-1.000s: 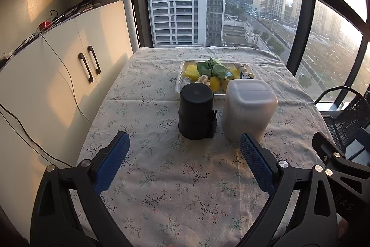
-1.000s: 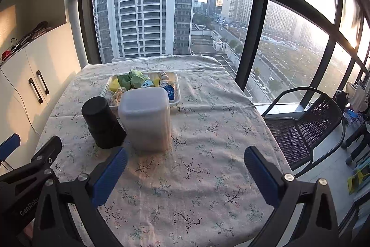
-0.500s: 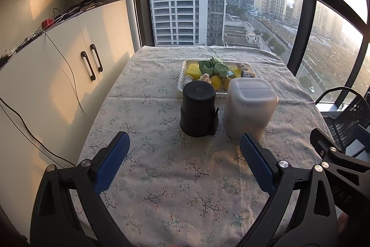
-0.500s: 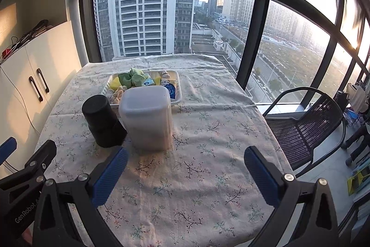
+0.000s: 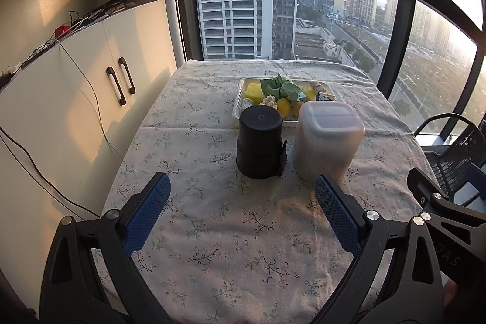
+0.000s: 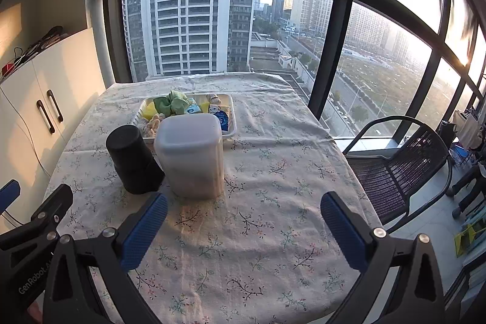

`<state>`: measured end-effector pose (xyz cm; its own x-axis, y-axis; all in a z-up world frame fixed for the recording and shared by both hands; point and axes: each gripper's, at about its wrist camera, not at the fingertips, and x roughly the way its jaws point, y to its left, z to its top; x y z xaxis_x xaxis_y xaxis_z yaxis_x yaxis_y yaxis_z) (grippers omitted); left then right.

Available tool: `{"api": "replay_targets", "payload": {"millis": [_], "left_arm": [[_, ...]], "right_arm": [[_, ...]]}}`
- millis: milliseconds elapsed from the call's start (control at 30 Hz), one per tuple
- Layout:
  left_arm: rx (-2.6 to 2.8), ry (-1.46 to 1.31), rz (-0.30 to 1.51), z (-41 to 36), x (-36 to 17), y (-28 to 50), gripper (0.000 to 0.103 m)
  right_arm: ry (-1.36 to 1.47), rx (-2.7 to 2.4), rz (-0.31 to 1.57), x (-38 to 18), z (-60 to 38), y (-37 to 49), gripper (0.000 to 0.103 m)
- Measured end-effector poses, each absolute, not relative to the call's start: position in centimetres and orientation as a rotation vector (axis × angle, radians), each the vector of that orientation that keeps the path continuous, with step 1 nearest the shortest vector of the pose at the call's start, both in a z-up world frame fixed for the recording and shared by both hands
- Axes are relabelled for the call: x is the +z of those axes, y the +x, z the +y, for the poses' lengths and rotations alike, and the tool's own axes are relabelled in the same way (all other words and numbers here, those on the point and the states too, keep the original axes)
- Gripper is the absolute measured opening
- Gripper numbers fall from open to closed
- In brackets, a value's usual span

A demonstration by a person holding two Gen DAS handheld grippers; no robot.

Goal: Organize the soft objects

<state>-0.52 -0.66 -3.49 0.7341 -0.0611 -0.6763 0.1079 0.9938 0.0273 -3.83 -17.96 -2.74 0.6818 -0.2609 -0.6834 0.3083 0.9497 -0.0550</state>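
Soft objects [image 5: 281, 93] sit heaped in the white tray [image 5: 240, 99] behind two upturned containers; both your tools, left [image 5: 240, 214] and right [image 6: 243, 228], hang released over the counter, holding nothing. Sorting could be pending or done.

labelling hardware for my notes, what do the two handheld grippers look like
Both match: the left gripper and right gripper have black plastic frames with triangular cut-outs, silver screws, and two fingers faced with blue textured pads. White lettering runs along the left gripper's side. No cables or sleeves show.
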Motion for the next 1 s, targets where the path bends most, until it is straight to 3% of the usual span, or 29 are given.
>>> {"api": "replay_targets", "payload": {"millis": [1000], "left_arm": [[-0.09,0.069,0.743,-0.85,-3.46,-0.65,0.097]], "right_arm": [[0.071,-0.318,0.764,-2.71,-18.15,-4.03,0.103]]}}
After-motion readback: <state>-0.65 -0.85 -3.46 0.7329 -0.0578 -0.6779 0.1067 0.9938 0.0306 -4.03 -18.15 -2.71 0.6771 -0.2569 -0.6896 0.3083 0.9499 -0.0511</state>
